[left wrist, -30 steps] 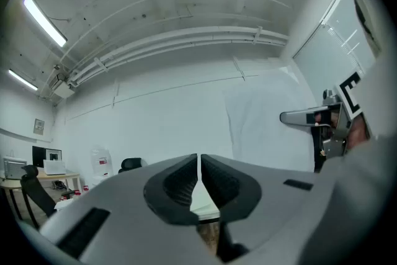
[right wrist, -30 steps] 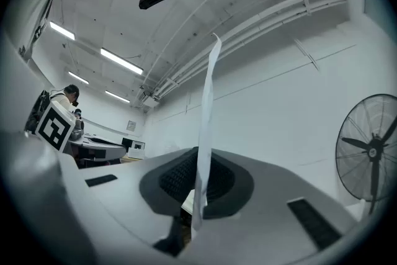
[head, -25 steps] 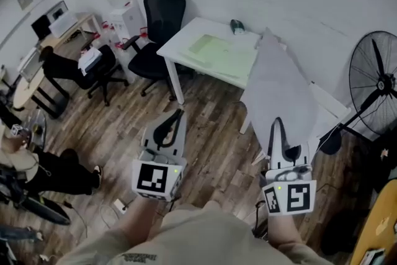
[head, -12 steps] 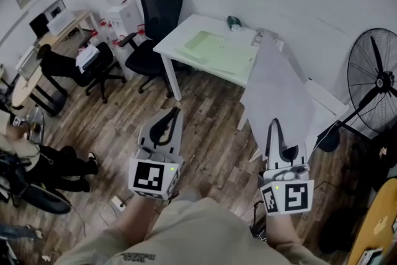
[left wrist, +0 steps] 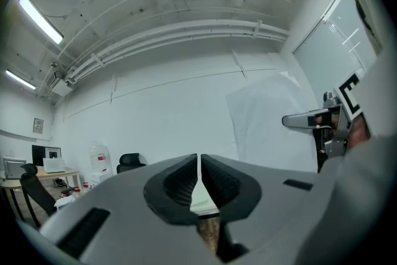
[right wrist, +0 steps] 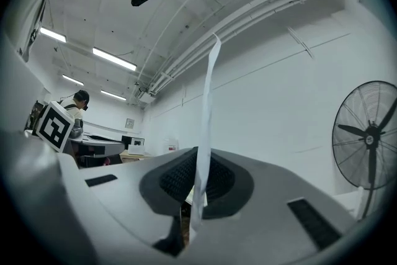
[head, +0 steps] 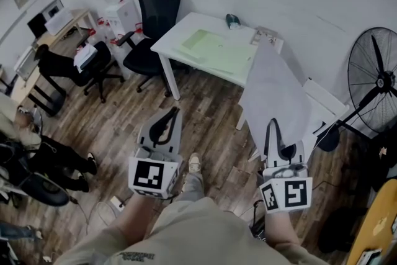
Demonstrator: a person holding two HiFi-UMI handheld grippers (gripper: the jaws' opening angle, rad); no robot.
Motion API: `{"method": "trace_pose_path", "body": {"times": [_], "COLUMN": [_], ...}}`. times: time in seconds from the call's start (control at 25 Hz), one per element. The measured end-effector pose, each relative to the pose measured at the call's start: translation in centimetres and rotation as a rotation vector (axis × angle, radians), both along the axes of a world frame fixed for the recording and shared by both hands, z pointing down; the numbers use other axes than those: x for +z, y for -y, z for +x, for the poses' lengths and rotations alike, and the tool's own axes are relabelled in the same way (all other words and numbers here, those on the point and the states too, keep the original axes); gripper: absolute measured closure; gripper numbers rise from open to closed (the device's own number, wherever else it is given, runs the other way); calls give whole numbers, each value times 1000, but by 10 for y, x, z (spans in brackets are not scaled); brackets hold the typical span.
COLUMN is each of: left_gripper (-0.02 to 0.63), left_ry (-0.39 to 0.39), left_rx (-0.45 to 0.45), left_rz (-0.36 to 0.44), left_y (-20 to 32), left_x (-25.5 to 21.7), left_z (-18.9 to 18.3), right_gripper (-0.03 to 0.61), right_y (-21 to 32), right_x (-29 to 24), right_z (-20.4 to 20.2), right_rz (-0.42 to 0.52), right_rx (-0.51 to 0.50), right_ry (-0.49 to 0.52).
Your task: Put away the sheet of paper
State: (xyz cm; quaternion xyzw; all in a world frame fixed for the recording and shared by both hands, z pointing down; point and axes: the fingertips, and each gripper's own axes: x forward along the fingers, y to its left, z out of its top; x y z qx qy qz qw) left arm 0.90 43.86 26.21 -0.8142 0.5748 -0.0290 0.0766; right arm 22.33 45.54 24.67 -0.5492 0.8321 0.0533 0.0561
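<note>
the left gripper [head: 171,113] is held short of the white table [head: 166,46], jaws pressed together on nothing. level with it, the right gripper [head: 273,126] is clamped on the lower edge of the sheet of paper [head: 273,90], whose long axis is stood upright, its top pointed toward the table's right end.

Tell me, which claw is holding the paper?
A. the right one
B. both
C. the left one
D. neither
A: the right claw is shut on the paper, which stands up between its jaws, while the left claw is shut with nothing in it.
</note>
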Motion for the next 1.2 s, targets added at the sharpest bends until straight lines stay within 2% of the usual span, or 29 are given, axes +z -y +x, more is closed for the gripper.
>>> {"method": "trace_pose_path", "body": {"times": [0.32,0.64,0.88,1.2], "left_gripper": [578,578,578,578], "left_ry": [-18,-21,-7,-3], "left_rx": [-4,9,12,30], "left_rz": [-19,-28,-50,-125], "left_y": [43,108,172,271], "left_x": [11,18,28,47], "left_z": [-7,-24,-53,-88], "right_gripper": [555,555,555,555], "right_y": [45,108,171,266], "right_x": [10,20,30,55], "right_z": [-4,-21,-45,-80], "right_rz": [-24,-54,-94,-193], "right_rx": [9,14,23,33], "right_ry": [-7,-9,-13,0]}}
